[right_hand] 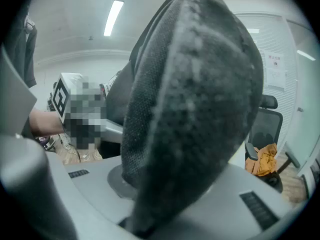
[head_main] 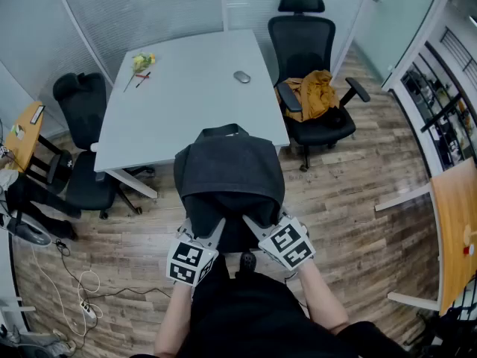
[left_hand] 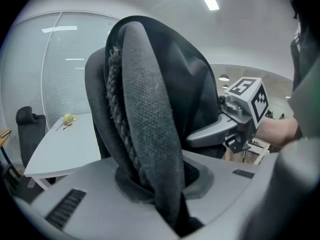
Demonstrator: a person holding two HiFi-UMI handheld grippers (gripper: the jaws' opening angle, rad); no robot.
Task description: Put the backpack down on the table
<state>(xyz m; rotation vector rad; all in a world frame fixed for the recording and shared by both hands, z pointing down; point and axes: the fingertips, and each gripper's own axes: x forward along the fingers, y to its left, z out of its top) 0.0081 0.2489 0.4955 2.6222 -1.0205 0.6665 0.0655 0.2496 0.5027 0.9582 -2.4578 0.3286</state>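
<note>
A dark grey backpack (head_main: 227,176) hangs in the air in front of the person, just short of the near edge of the light grey table (head_main: 186,88). My left gripper (head_main: 211,235) is shut on its left shoulder strap (left_hand: 150,129), which fills the gap between the jaws. My right gripper (head_main: 257,232) is shut on the right padded strap (right_hand: 190,124). Both straps block most of each gripper view. The other gripper's marker cube (left_hand: 248,98) shows past the strap in the left gripper view.
On the table lie a grey mouse (head_main: 241,77) and a yellow flower with a red pen (head_main: 141,65). Black office chairs stand at the left (head_main: 86,148) and right (head_main: 309,73); the right one holds an orange garment (head_main: 313,94). Cables (head_main: 78,289) lie on the wood floor.
</note>
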